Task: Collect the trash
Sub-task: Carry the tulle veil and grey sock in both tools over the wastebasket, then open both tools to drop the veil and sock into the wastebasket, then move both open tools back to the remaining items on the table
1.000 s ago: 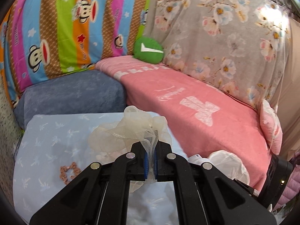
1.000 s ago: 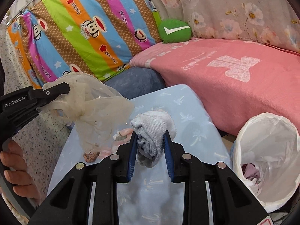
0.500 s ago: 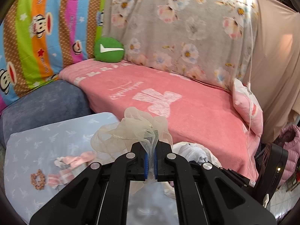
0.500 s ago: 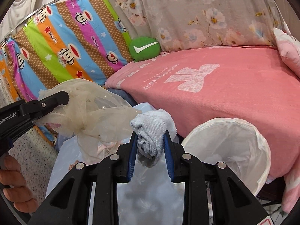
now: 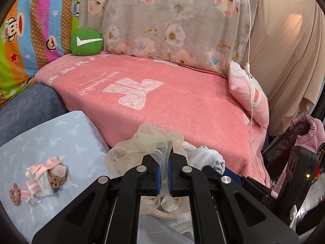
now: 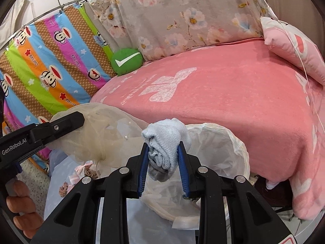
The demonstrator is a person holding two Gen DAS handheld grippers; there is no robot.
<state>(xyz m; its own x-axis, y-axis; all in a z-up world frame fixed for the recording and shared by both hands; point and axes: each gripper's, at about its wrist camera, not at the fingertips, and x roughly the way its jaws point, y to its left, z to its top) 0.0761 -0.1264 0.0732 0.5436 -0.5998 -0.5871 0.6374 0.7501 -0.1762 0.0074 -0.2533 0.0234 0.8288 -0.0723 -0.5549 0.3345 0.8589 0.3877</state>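
My left gripper [image 5: 164, 162] is shut on a cream mesh fabric [image 5: 142, 144], which hangs bunched ahead of its tips; it also shows in the right wrist view [image 6: 97, 134], held by the left gripper [image 6: 67, 122]. My right gripper [image 6: 163, 152] is shut on a rolled pale blue sock [image 6: 166, 140] and holds it over the open white trash bag [image 6: 229, 148]. The sock and right gripper also show in the left wrist view [image 5: 209, 158]. A pink and grey cloth scrap [image 5: 44, 174] and a brown scrunchie [image 5: 15, 191] lie on the light blue table cover [image 5: 61, 134].
A pink blanket [image 5: 162, 101] covers the sofa behind the bag. A green round cushion [image 5: 86, 41], a striped monkey-print sheet [image 6: 46, 61], a floral sheet [image 5: 172, 20] and a pink pillow [image 5: 249, 95] are around it. A pink jacket [image 5: 304, 134] hangs at the right.
Both grippers have swung right from over the table toward the trash bag, each still holding its item. The bag's opening now sits directly under the sock.
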